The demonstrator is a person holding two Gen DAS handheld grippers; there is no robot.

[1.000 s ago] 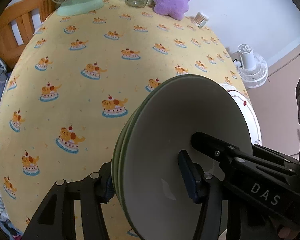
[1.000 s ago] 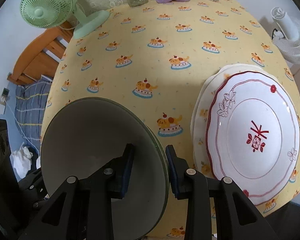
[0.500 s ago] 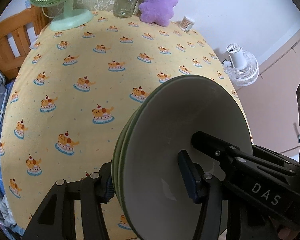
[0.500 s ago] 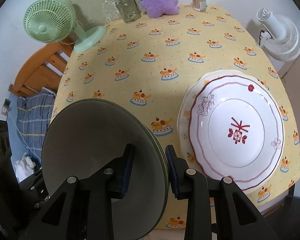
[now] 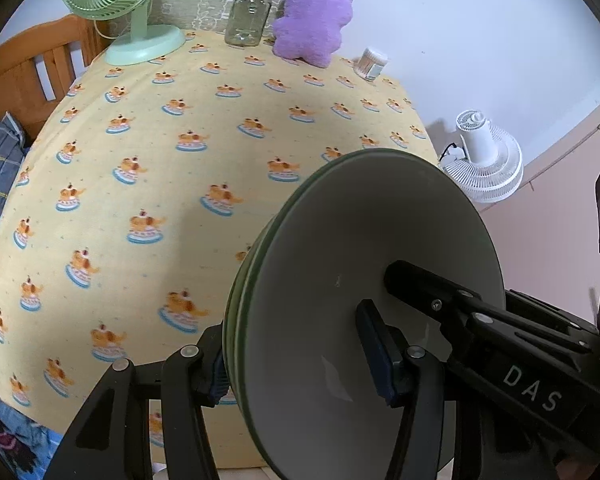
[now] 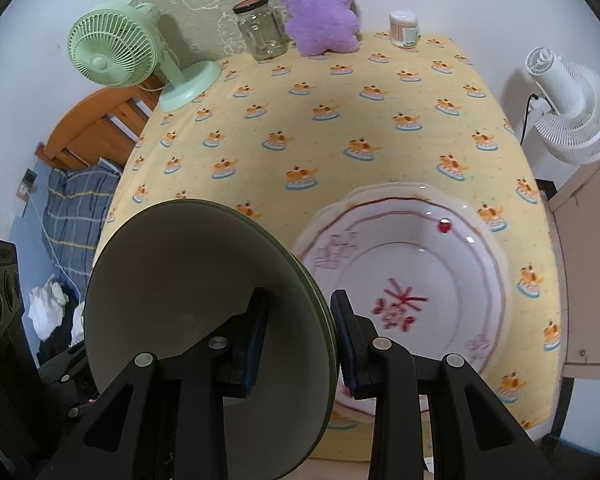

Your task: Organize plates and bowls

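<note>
Left gripper [image 5: 300, 360] clamped on rim of green plate stack [image 5: 364, 280], one pad each side. Right gripper [image 6: 298, 336] clamped on opposite rim of same stack [image 6: 204, 300]. Stack held on edge, clear above tablecloth [image 5: 160, 168]. White red-patterned plates [image 6: 404, 292] lie stacked at table's near right corner, close to edge. Wide bare cloth across left and middle. Far edge lined: green fan [image 6: 112, 54], glass jar [image 6: 262, 28], purple plush [image 6: 320, 8], swab tub [image 6: 404, 28].
</note>
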